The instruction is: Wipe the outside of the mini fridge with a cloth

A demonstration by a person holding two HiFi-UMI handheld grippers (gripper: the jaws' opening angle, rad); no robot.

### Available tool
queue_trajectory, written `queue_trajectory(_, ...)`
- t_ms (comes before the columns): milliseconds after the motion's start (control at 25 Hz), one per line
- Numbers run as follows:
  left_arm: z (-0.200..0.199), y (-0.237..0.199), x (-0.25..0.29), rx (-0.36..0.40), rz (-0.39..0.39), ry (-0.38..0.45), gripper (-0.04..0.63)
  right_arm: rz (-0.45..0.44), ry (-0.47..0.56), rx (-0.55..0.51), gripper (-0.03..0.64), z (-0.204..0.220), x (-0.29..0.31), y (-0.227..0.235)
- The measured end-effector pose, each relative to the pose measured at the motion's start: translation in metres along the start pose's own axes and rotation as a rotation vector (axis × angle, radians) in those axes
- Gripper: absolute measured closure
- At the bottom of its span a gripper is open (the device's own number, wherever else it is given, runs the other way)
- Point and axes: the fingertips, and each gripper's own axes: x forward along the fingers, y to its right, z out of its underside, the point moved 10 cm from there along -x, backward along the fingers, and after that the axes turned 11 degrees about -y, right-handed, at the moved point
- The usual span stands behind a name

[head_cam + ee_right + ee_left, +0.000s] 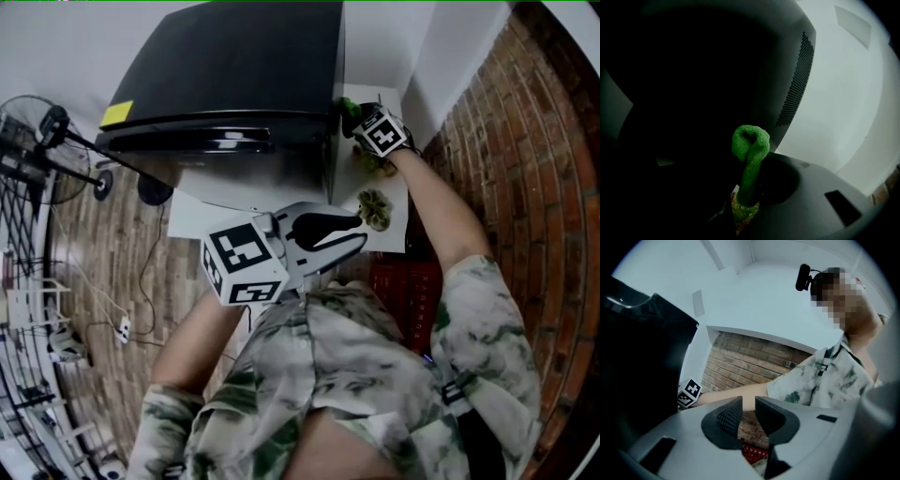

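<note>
Green terry cloth [750, 154] stands up in a rolled loop from the right gripper [747, 197], whose jaws are clamped on its lower part. Just beyond the loop is the dark side wall of the black box-shaped mini fridge [693, 84], with a perforated vent strip [794, 79] beside it. Whether the cloth touches the wall cannot be told. In the head view this gripper [354, 117] is at the fridge's right side, squeezed between it and a white wall [450, 56].

The left gripper [748, 404] is held back near the person's chest, its jaws a narrow gap apart with nothing between them.

The fridge [234, 75] has a yellow sticker [117, 114] on its top and stands on a white tabletop [187, 220]. A green patterned wad [375, 208] lies on the tabletop beside the fridge. A red plastic crate [403, 281] is below the table's edge. A red brick wall [506, 131] closes off the right, and a standing fan [37, 150] is on the wooden floor at the left.
</note>
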Motion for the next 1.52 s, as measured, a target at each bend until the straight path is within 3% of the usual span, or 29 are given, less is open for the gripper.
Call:
queue_trajectory(320,-0.001,0.002,0.009,0.027,0.044,-0.020,0.522,0.021,0.061,0.028,0.505,-0.010,-0.057,0.014)
queue_trajectory(800,0.008,0.004,0.048,0.025,0.098,-0.068,0.522,0.010,0.310,-0.029,0.505,-0.073,-0.190,0.019)
queue_trajectory(1080,0.011,0.004,0.072,0.033,0.096,-0.088,0.522,-0.004,0.313,-0.091,0.505,-0.084,-0.178,0.000)
queue_trajectory(1520,0.018,0.002,0.086,0.016,0.088,-0.123,0.522,-0.078,0.242,-0.070,0.505,-0.042,-0.118,-0.017)
